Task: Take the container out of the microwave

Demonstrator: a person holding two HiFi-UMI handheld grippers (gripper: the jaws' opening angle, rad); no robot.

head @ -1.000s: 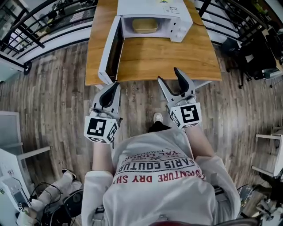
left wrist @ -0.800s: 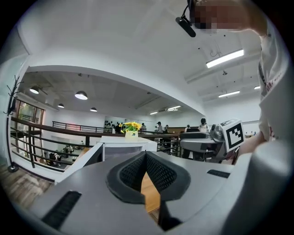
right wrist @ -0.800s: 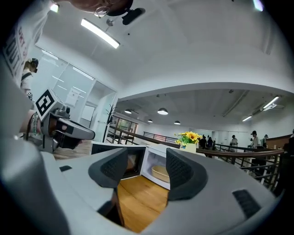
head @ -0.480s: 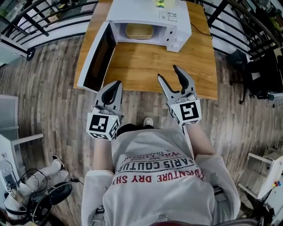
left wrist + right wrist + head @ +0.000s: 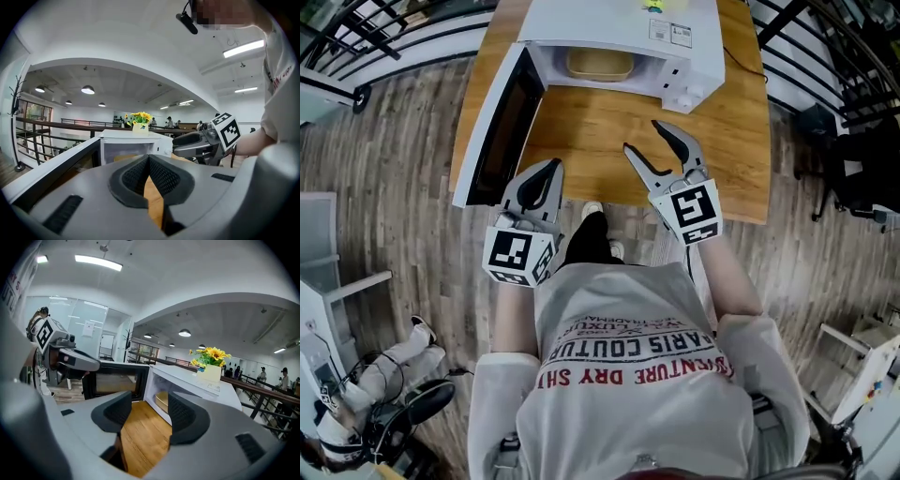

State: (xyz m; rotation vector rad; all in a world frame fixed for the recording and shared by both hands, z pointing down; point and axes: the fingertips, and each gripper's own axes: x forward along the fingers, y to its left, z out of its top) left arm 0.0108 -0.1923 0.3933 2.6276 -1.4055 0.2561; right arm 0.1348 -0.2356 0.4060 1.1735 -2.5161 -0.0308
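Observation:
A white microwave [image 5: 675, 47] stands at the far end of a wooden table [image 5: 731, 141], its door [image 5: 492, 122] swung wide open to the left. Inside sits a pale yellow container [image 5: 600, 64], also visible in the right gripper view [image 5: 162, 401]. My left gripper [image 5: 551, 171] is over the table's near edge beside the door, its jaws shut and empty [image 5: 149, 159]. My right gripper [image 5: 641, 136] hovers above the tabletop, well short of the microwave's opening. Its jaws [image 5: 149, 401] are wide apart and closing, with nothing between them.
A pot of yellow flowers [image 5: 209, 366] stands on top of the microwave. The open door juts out past the table's left edge. Black railings [image 5: 356, 47] run behind the table, and dark furniture [image 5: 858, 159] stands to the right on the wooden floor.
Both grippers have moved forward from the floor side of the table to over its near edge, closer to the open microwave. The right one has gone farther in.

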